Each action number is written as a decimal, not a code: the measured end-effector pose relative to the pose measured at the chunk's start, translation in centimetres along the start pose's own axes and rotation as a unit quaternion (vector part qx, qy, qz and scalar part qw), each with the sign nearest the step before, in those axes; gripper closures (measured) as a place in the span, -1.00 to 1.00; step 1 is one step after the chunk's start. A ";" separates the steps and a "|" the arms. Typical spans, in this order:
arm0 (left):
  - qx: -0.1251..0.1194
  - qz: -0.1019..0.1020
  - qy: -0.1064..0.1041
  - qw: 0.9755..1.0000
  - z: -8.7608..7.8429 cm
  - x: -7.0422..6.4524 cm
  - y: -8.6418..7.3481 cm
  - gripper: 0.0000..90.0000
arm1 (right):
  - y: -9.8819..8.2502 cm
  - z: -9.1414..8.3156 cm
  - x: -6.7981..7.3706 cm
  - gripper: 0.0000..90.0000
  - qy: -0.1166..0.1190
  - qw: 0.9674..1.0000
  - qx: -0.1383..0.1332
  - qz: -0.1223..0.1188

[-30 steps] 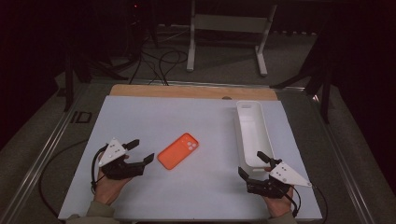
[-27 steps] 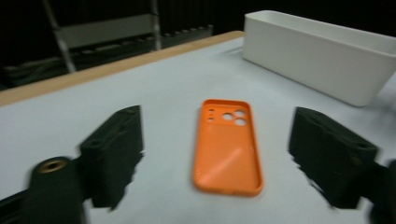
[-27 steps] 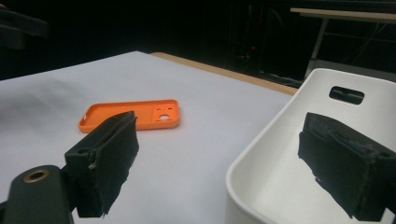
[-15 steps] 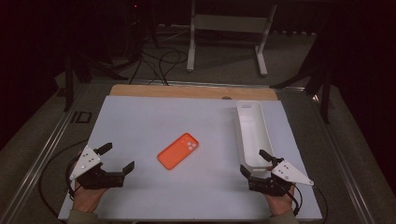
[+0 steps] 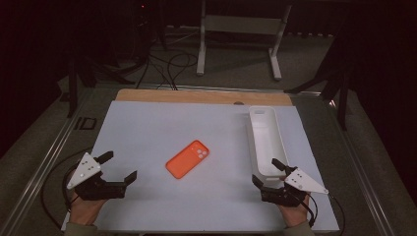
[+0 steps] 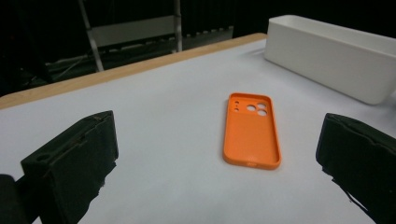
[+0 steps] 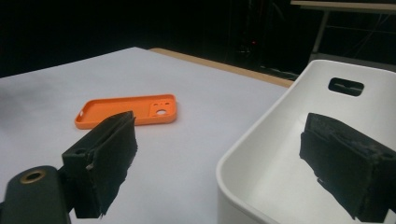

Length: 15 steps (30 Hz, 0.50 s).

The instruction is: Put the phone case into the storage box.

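Phone case [image 5: 188, 158]: orange, lying flat with its hollow side up on the white table sheet [image 5: 162, 123], near the middle, slightly nearer the person; camera cut-outs at its far right end; nothing touches it.
Left gripper [image 5: 118, 169]: near left corner of the sheet, held in the person's left hand [image 5: 84, 212]; jaws spread wide after just opening further, nothing between them; well apart from the phone case, which lies ahead of it to the right.
Right gripper [image 5: 268, 172]: near right corner, at the near end of the white bin [image 5: 264, 135]; jaws released and apart, gripping nothing; one jaw stands over the bin's inside, the other over the sheet.
White bin: long, narrow, along the right side of the sheet, handle slot in its far end wall.
Table edge [image 5: 196, 96]: bare wood strip along the far side.
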<state>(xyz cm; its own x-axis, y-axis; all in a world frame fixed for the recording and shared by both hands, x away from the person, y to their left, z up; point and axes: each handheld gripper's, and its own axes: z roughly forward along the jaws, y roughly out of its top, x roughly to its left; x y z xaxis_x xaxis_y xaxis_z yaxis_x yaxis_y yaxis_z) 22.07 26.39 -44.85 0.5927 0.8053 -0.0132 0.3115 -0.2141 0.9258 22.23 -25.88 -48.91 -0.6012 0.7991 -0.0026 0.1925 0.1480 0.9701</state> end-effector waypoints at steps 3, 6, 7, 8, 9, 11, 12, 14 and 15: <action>0.006 0.005 0.002 1.000 0.0 -0.1 0.3 -1.00 | 0.0 -0.1 -0.1 -0.77 -0.002 1.000 0.000 0.001; 0.010 0.004 -0.001 1.000 0.2 -0.2 0.9 -1.00 | 0.0 -0.1 -0.2 -0.77 -0.007 1.000 0.001 0.002; 0.010 0.004 -0.001 1.000 0.2 -0.2 0.9 -1.00 | 0.0 -0.1 -0.2 -0.77 -0.007 1.000 0.001 0.002; 0.012 0.003 0.000 1.000 0.4 -0.3 1.1 -1.00 | 0.0 -0.1 -0.2 -0.77 -0.007 1.000 0.001 0.003; 0.015 0.005 -0.002 1.000 0.5 -0.3 1.1 -1.00 | 0.0 0.0 -0.2 -0.77 -0.007 1.000 0.001 0.004; 0.027 0.009 -0.001 1.000 0.9 -0.5 1.3 -1.00 | 0.0 0.0 -0.2 -0.77 -0.007 1.000 0.002 0.004; 0.042 0.015 0.006 0.999 1.4 -0.6 1.4 -1.00 | 0.0 0.0 -0.1 -0.76 -0.007 1.000 0.003 0.004; 0.052 0.015 0.005 0.999 1.9 -0.7 1.6 -1.00 | -0.1 0.0 -0.1 -0.76 -0.007 1.000 0.004 0.002; 0.052 0.015 0.005 0.999 1.9 -0.7 1.6 -1.00 | -0.1 0.0 -0.1 -0.76 -0.007 1.000 0.004 0.002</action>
<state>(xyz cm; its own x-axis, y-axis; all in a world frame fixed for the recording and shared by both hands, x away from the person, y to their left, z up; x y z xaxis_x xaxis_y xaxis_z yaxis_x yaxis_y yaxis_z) 23.59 24.46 -44.12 0.5956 0.8031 0.0182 0.3700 -0.2944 0.8812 22.30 -26.01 -48.97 -0.5894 0.8078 -0.0029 0.2004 0.1497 0.9682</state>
